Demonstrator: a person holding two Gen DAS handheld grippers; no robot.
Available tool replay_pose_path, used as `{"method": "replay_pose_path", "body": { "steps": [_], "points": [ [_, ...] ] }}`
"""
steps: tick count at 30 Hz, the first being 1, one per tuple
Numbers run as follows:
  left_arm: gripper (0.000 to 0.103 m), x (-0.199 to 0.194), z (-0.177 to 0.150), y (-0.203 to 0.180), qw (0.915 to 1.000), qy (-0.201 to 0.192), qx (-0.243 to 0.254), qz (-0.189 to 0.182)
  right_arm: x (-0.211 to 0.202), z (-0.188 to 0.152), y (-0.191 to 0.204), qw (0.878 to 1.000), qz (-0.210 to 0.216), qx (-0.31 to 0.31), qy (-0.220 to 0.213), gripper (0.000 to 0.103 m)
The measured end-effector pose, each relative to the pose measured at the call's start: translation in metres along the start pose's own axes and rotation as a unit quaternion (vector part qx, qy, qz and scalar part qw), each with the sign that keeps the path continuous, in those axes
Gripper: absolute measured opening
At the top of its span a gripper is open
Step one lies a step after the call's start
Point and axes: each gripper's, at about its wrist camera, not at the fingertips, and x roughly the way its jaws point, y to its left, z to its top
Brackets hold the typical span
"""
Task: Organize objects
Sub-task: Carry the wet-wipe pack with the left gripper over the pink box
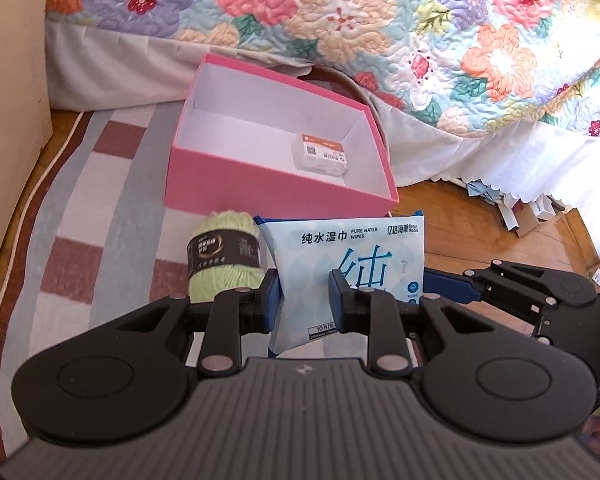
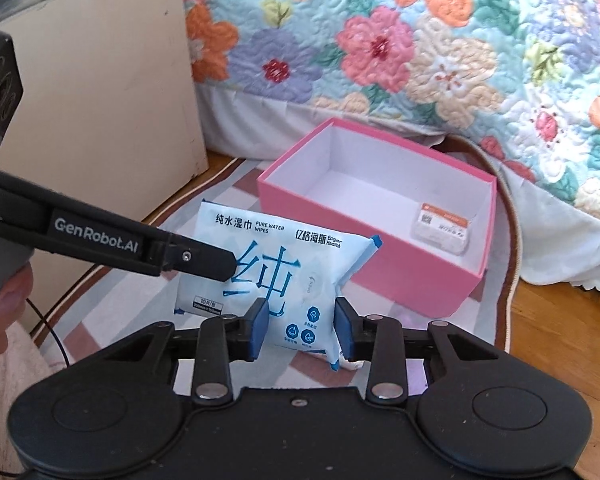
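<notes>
The wipes pack [image 1: 332, 264] is held off the rug [image 1: 112, 184], upright, near side of the pink box [image 1: 260, 176]. The left claw [image 1: 305, 304] is narrowed onto the pack's lower left part, one pad on each face. The right claw [image 2: 302, 330] clamps the pack's lower right corner between its blue pads. Both claws grip the same pack, side by side. A ball of light green yarn [image 1: 224, 260] sits just left of the pack, on the rug. Inside the pink box, a small white packet [image 2: 442, 228] lies at the right end. A flowered quilt [image 1: 340, 20] hangs behind the box.
</notes>
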Motion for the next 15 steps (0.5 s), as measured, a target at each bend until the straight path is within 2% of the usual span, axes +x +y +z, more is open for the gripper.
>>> {"method": "replay_pose_path", "body": {
  "steps": [15],
  "points": [
    [0.025,0.030,0.047,-0.024,0.9996,-0.004,0.027,-0.007,0.010,0.016,-0.035,0.999,-0.029,0.024,-0.038,0.045]
  ]
}}
